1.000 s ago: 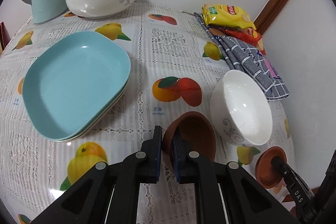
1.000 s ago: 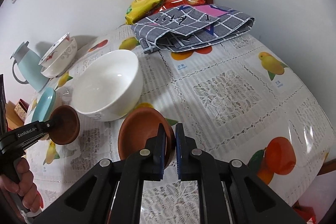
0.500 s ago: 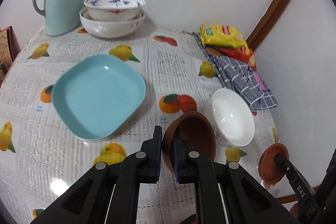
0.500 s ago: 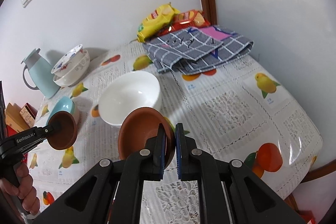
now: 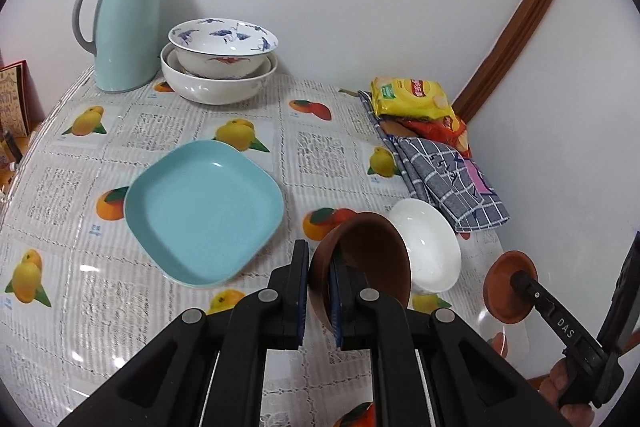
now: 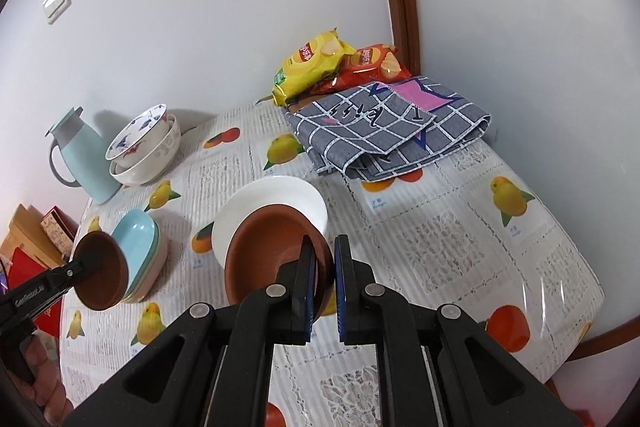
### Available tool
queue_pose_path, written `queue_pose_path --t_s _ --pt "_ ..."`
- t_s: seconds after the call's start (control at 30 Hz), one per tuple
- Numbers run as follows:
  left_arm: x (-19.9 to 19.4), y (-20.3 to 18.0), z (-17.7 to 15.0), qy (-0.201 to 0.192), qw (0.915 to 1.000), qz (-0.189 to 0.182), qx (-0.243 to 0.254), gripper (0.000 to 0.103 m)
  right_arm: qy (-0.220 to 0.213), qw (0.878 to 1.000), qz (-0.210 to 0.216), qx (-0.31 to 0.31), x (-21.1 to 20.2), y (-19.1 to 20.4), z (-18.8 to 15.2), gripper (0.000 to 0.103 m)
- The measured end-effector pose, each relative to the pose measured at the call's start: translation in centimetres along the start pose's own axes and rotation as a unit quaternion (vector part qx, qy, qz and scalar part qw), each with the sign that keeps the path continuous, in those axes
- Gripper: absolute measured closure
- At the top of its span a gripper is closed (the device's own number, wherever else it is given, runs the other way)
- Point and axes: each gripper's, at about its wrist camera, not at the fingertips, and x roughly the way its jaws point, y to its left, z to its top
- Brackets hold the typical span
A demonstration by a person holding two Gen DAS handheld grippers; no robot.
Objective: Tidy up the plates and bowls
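Observation:
My left gripper [image 5: 319, 261] is shut on the rim of a small brown bowl [image 5: 368, 259], held tilted above the table. In the right wrist view my right gripper [image 6: 323, 261] is shut on the rim of a second brown bowl [image 6: 268, 255], also lifted. Each held bowl shows in the other view: the right one [image 5: 506, 291] and the left one [image 6: 100, 275]. A white bowl [image 5: 434, 247] [image 6: 288, 195] stands on the table below them. Stacked teal plates [image 5: 204, 207] [image 6: 138, 239] lie to its left.
Two patterned bowls [image 5: 220, 67] are nested at the back beside a teal jug [image 5: 124, 23]. Snack bags [image 6: 316, 63] and a folded checked cloth [image 6: 392, 123] lie at the far right by the wall. The fruit-print tablecloth [image 6: 460, 247] covers the table.
Both grippers have risen with their brown bowls off the table. The table and the white bowl now look farther below.

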Motion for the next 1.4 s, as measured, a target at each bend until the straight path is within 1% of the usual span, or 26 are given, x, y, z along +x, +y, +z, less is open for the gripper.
queue_pose_path --t_s 0.23,0.47,0.57,0.7,0.87,1.07,1.4 --pt "0.5 1.5 1.1 -0.001 0.9999 0.007 -0.012 0.093 0.009 1.0 -0.003 -0.013 1.7 1.1 1.0 0.094" --pt "2.4 2.4 1.1 0.014 0.9996 0.014 -0.021 0.093 0.023 0.999 -0.013 -0.03 4.2 2.5 0.9 0.094" --pt "2.9 2.7 1.2 0.018 0.9995 0.014 -0.02 0.093 0.031 0.999 -0.009 -0.031 5.1 2.7 0.9 0.094" --pt "3.6 2.9 1.2 0.022 0.9994 0.015 -0.02 0.093 0.034 0.998 -0.019 -0.041 6.3 3.0 1.3 0.094" --pt "4.6 3.3 1.3 0.03 0.9991 0.016 -0.024 0.093 0.044 0.998 -0.023 -0.045 7.7 3.2 1.8 0.094" --pt "5.5 3.8 1.4 0.036 0.9988 0.019 -0.027 0.093 0.062 0.996 -0.029 -0.059 9.8 4.0 1.4 0.094" --pt "6.7 3.9 1.6 0.046 0.9984 0.02 -0.025 0.093 0.078 0.994 -0.033 -0.064 12.1 4.2 1.3 0.094"
